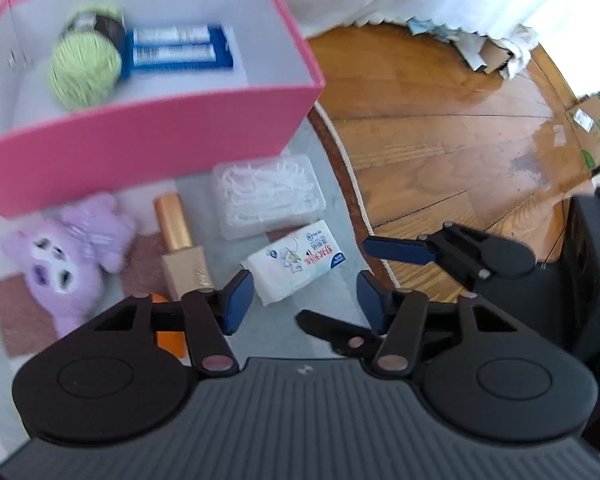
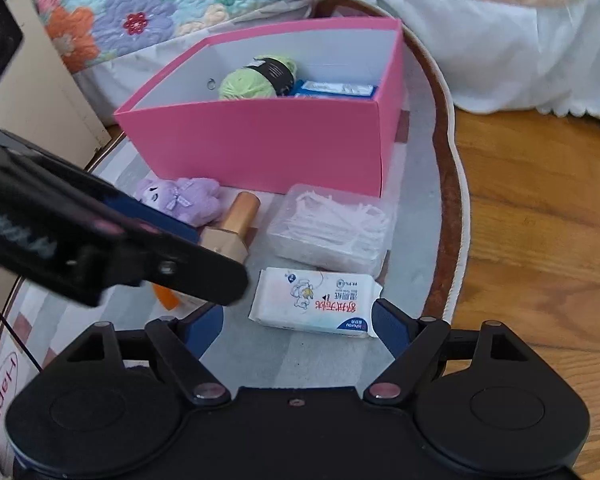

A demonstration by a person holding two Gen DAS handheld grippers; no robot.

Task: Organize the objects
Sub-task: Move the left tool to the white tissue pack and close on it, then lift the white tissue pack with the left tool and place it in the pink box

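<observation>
- A pink box stands on a rug, holding green yarn and a blue pack.
- A tissue packet, floss-pick case, gold tube and purple plush lie just before it.
- The left claw and right claw hang released, grasping nothing.

Orange object mostly hidden behind the left gripper; pink box motion-blurred.

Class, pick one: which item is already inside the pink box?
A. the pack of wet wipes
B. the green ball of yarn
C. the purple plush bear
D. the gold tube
B: the green ball of yarn lies inside the pink box, beside a blue package.
</observation>
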